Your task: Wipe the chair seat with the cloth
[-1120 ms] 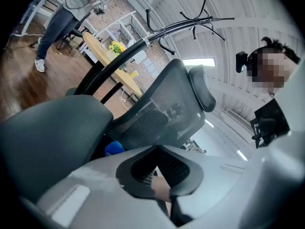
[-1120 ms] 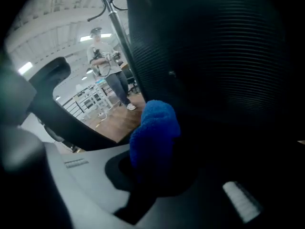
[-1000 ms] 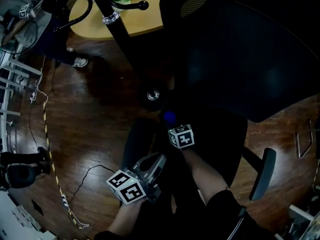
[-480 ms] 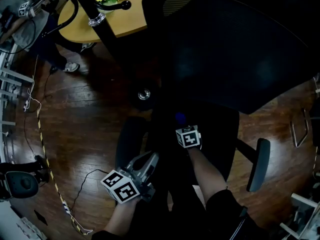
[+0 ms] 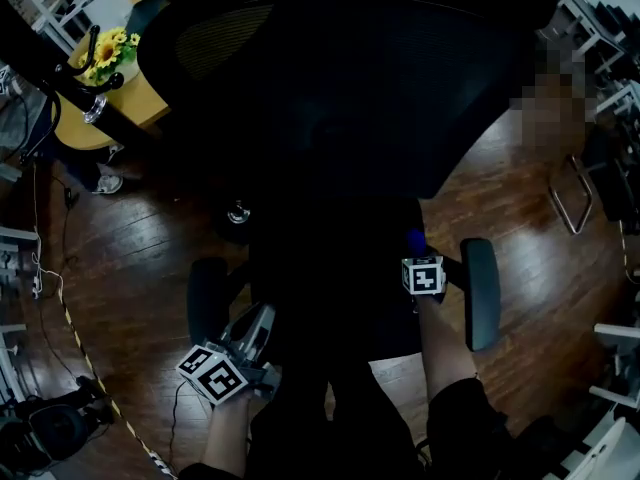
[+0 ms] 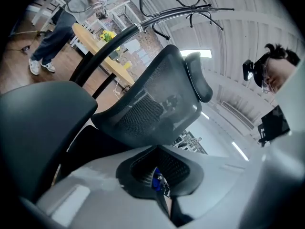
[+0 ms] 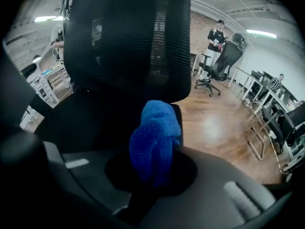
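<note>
Cloth (image 7: pixel 155 144) sits clamped in your right tool (image 5: pixel 417 251) at the seat's (image 5: pixel 330 288) right edge beside an armrest (image 5: pixel 480 293); your left tool (image 5: pixel 256 324), jaws together and empty, is at the seat's left.

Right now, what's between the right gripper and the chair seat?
The fluffy blue cloth, pinched in the right gripper, sticks out toward the black chair seat; the right gripper view shows it.
</note>
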{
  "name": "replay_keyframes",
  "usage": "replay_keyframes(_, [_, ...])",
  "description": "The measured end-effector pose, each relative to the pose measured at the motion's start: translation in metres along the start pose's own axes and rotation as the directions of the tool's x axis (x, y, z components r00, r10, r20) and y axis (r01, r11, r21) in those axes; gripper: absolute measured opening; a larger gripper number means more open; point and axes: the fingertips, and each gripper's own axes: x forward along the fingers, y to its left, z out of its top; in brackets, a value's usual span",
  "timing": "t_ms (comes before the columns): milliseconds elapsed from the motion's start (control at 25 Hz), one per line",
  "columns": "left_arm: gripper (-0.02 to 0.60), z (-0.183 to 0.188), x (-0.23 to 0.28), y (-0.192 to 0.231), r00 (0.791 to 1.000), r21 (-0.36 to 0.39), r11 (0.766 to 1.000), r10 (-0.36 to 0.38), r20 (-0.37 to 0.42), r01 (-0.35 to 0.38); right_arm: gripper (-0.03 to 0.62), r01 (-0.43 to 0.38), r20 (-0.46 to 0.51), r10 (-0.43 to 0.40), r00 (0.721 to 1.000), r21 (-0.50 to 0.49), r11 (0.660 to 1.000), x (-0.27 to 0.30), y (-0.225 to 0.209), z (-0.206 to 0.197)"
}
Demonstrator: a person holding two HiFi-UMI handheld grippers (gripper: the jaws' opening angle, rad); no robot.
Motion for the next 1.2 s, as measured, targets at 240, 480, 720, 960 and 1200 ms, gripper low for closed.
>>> replay_keyframes(240, [0.003,-0.001,0.002,-0.005,1.000,0.026,1.000,0.004,0.000,-0.004,0.034,-0.005,-0.007,0.005,1.000,0.038,0.999,-0.003,-0.009,-0.005])
replay_keyframes(480, [0.003,0.001,-0.017,-0.003,0.999,0.008,1.000,-0.002,0.043,0.002,0.034,-0.057,0.042,0.054,0.998,0.054,0.997,-0.008,0.016,0.008])
replay_keyframes(720, [0.003,0.012,-0.046,0.001,0.991,-0.024,1.000,0.019,0.133,-0.016,0.034,-0.370,0.063,0.374,0.925,-0.077,0.926,-0.012,0.194,0.046])
replay_keyframes(960, [0.003,0.026,-0.077,0.003,0.979,-0.024,0.999,0.038,0.200,-0.034,0.034,-0.577,0.010,0.587,0.809,-0.170,0.799,-0.023,0.360,0.038])
replay_keyframes(1200, [0.003,0.026,-0.084,0.010,0.975,-0.027,0.999,0.050,0.216,-0.045,0.034,-0.652,-0.130,0.642,0.756,-0.244,0.718,-0.028,0.420,-0.002])
